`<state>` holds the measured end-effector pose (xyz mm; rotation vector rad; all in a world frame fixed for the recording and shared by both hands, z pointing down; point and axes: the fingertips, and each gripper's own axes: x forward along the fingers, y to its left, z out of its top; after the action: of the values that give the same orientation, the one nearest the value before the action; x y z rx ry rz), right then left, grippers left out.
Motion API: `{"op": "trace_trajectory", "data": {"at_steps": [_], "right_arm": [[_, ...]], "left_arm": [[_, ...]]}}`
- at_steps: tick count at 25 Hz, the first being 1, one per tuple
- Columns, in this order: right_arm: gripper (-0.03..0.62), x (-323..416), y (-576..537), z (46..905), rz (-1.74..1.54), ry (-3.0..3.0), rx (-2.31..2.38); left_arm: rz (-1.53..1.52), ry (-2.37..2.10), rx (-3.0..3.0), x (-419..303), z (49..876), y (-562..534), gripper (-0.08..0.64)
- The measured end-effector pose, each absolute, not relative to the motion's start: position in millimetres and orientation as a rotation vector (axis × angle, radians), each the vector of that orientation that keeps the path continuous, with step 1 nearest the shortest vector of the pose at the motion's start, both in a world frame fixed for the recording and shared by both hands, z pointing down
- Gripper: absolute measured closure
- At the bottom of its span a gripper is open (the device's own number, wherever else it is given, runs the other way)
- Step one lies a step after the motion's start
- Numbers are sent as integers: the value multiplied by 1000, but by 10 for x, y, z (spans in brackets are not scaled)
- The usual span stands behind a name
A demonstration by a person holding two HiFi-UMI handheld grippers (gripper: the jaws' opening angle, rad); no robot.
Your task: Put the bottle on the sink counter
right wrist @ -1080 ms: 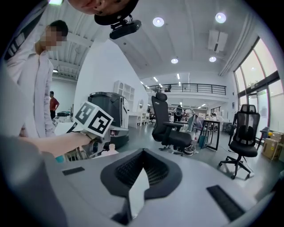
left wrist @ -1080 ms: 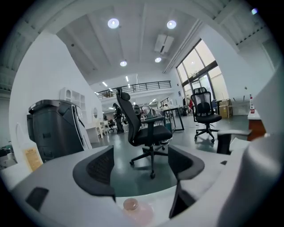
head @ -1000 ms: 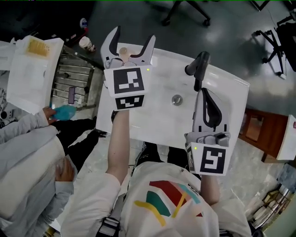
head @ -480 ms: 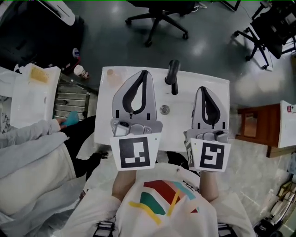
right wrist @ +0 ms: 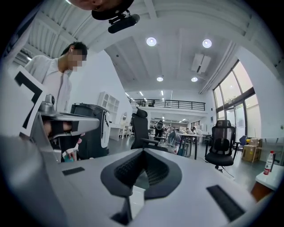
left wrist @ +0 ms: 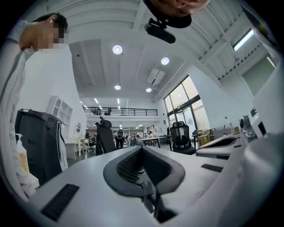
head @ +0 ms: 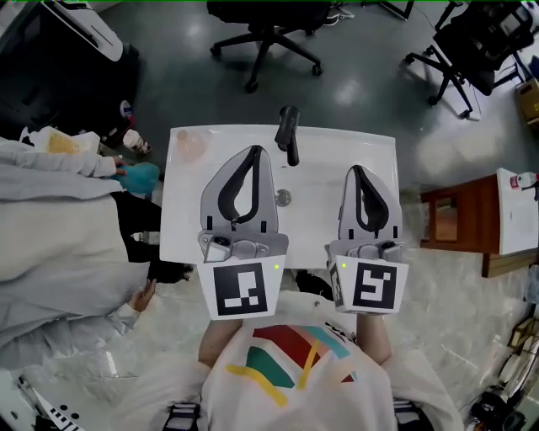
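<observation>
A small pale pink bottle [head: 191,145] stands alone on the far left corner of the white sink counter [head: 337,147]. My left gripper [head: 253,151] hovers over the basin to the right of and nearer than the bottle, apart from it, shut and holding nothing. My right gripper [head: 357,170] is over the right side of the basin, also shut and holding nothing. In the left gripper view the left gripper [left wrist: 142,153] points out into the room with its dark pads together. The right gripper [right wrist: 143,154] does the same in the right gripper view. Neither gripper view shows the bottle.
A black faucet [head: 289,135] rises at the counter's far middle, with the drain [head: 284,198] below it. A person in grey [head: 59,219] stands at the left, holding something teal [head: 140,176]. Office chairs [head: 265,25] stand beyond the sink. A wooden table [head: 455,220] is at the right.
My left gripper has let go of the bottle, pulled back toward me from the far left corner and shut. The bottle stays on the counter. The right gripper has stayed shut over the basin.
</observation>
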<state>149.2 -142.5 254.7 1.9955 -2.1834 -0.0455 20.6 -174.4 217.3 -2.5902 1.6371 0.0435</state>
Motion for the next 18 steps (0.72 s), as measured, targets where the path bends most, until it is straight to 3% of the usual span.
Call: {"op": "trace_trajectory", "data": {"at_steps": [18], "right_arm": [[580,1748,-1135,2333,-97,-2202,2035]], "left_arm": [[78,1597,-2565,486,2000,-1482,543]]}}
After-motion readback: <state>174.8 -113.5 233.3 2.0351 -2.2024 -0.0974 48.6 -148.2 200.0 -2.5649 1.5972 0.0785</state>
